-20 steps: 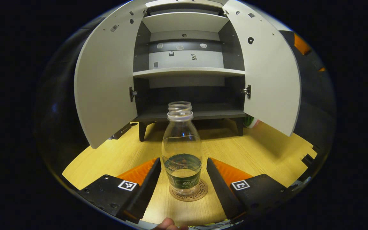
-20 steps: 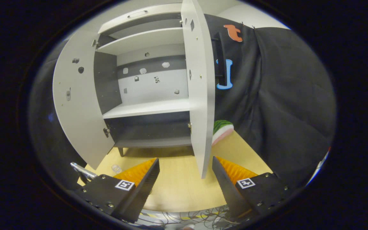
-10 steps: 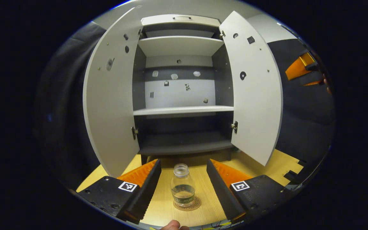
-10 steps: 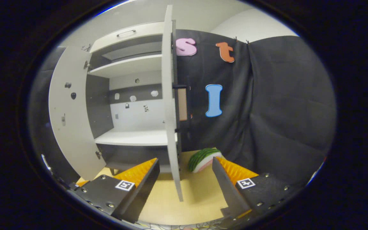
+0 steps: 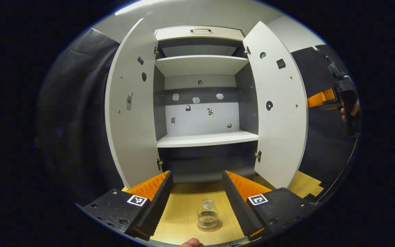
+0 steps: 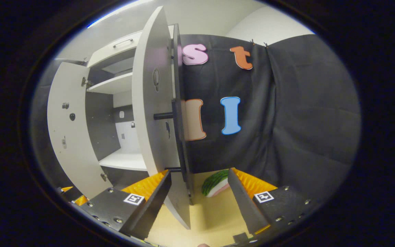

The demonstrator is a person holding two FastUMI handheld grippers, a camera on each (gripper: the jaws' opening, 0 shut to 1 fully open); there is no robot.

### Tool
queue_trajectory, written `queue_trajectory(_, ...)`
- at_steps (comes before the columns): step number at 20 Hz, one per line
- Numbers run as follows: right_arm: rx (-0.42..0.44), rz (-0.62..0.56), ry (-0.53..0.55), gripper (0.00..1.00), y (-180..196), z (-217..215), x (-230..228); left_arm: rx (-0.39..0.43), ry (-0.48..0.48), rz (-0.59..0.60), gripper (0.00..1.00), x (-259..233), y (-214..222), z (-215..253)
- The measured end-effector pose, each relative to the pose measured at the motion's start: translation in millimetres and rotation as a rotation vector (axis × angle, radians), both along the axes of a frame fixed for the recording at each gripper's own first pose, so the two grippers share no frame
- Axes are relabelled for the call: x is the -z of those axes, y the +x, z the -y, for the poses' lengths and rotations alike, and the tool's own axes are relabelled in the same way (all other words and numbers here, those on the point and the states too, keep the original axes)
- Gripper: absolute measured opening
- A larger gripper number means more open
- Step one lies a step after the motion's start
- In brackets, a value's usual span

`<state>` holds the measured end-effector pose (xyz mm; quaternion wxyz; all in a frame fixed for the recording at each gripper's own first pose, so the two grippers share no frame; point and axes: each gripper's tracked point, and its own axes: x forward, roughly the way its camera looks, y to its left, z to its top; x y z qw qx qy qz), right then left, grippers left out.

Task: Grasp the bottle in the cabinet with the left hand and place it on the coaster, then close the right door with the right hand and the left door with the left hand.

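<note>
- I see the clear glass bottle with a green label (image 5: 208, 214) standing upright on the round brown coaster (image 5: 210, 226), on the pale wooden desk (image 5: 183, 219) in front of the grey two-door cabinet (image 5: 201, 103).
- My left gripper (image 5: 197, 199) hangs above the bottle, jaws apart, touching nothing.
- Both cabinet doors stand open: the left door (image 5: 129, 113) and the right door (image 5: 279, 113).
- My right gripper (image 6: 199, 192) has jaws apart, with the right door's lower edge between them; I cannot tell if it touches.
- A watermelon slice (image 6: 215, 181) lies on the desk beside the cabinet.
</note>
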<state>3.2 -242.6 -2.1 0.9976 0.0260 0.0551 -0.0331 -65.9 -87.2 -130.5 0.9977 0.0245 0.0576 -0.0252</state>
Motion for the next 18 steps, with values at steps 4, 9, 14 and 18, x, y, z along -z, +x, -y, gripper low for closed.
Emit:
queue_trajectory(4,-0.017,0.010,0.006,0.98,9.2,-9.7,-2.7,-0.032,0.001,0.009,0.91,-13.4,-3.9,-16.0)
queue_trajectory(9,-0.075,0.018,0.008,0.98,11.7,-42.2,-1.2,-0.059,0.005,0.043,0.91,-36.2,-6.4,-38.0)
queue_trajectory(14,-0.167,0.019,0.016,0.98,22.5,-94.5,2.6,-0.103,0.004,0.051,0.91,-44.0,-7.8,-65.7)
queue_trajectory(18,-0.222,0.024,0.035,0.98,36.4,-135.1,4.7,-0.145,-0.001,0.043,0.91,-42.6,-9.1,-90.5)
